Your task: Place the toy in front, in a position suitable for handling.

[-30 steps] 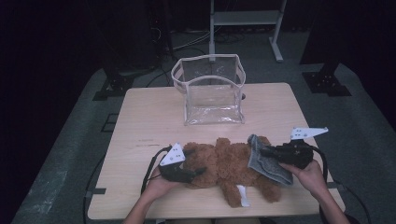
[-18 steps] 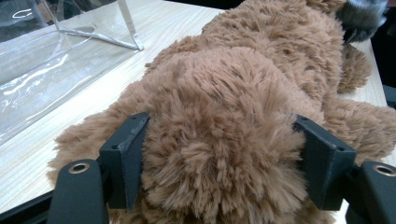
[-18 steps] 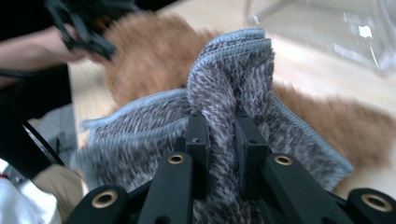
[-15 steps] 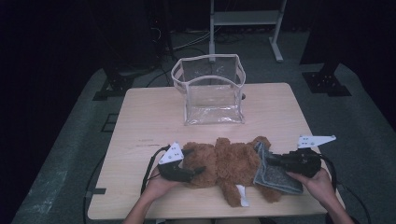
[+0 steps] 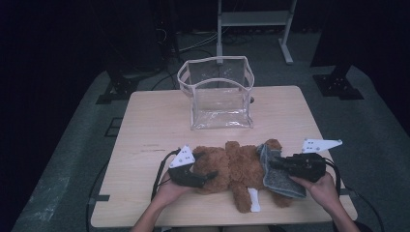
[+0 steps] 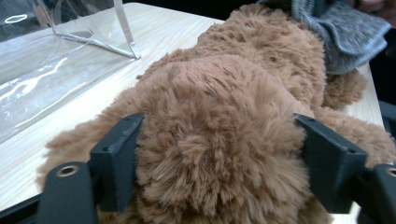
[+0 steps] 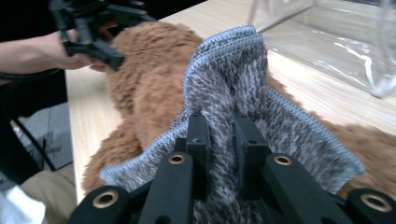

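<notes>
The brown, shaggy plush teddy bear (image 5: 232, 166) is lying flat across the near half of the pale wooden table (image 5: 145, 125), between the two hand-held tools and well short of the clear, soft plastic tote bag (image 5: 218, 94) standing open behind it. The left gripper (image 5: 205, 178) is straddling the bear's head end; in the left gripper view its jaws have just been opening, and they are now sitting at either flank of the fur, seemingly no longer squeezing it, though the deep pile is making it hard to tell whether the pads are still brushing it. The right gripper (image 5: 273, 165) is pinching a fold of the grey, fuzzy knitted cloth (image 5: 280, 176), apparently a small garment with a stitched edge, and is holding it against the bear's lower body, where it is draping over one leg.

Judging by this, the work is at an early to middle stage. The cloth is picked up and brought to the toy, which counts as done. It is not yet wrapped or pulled around the body; it is only lying against one side. The left tool is likely letting go in order to re-grip, perhaps to lift the bear so the cloth can pass under. The bag is standing empty, so any packing is still ahead.
</notes>
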Demonstrator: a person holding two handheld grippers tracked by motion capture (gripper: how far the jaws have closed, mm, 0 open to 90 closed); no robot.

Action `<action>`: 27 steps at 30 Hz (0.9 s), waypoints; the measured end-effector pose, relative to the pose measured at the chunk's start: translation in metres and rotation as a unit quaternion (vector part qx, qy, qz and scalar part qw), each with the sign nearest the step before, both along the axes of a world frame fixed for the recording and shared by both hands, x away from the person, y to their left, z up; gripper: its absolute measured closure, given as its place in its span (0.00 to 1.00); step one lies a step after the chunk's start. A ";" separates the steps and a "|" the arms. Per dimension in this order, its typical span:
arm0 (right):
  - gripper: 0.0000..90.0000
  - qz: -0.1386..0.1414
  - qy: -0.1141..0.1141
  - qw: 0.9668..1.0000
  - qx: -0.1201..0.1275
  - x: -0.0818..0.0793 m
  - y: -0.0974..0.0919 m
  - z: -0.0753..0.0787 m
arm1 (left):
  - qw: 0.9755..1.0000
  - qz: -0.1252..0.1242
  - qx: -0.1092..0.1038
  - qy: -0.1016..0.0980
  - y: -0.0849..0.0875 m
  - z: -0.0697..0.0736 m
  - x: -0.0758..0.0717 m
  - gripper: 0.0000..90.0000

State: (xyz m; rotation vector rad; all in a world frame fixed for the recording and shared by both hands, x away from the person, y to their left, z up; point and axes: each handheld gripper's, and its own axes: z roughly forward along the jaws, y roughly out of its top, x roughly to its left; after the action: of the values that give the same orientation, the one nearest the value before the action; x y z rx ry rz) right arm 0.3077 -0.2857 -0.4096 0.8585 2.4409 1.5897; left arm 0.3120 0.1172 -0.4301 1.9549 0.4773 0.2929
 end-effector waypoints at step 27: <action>0.87 0.029 -0.043 0.997 -0.061 0.000 0.056 0.045 | 0.999 -0.019 0.044 -0.011 -0.005 -0.007 -0.004 0.21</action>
State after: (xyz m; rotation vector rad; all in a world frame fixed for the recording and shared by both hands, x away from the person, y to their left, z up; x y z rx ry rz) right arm 0.3073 -0.2297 -0.3649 0.6919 2.4930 1.4457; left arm 0.3080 0.1125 -0.4372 2.0428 0.4170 0.3160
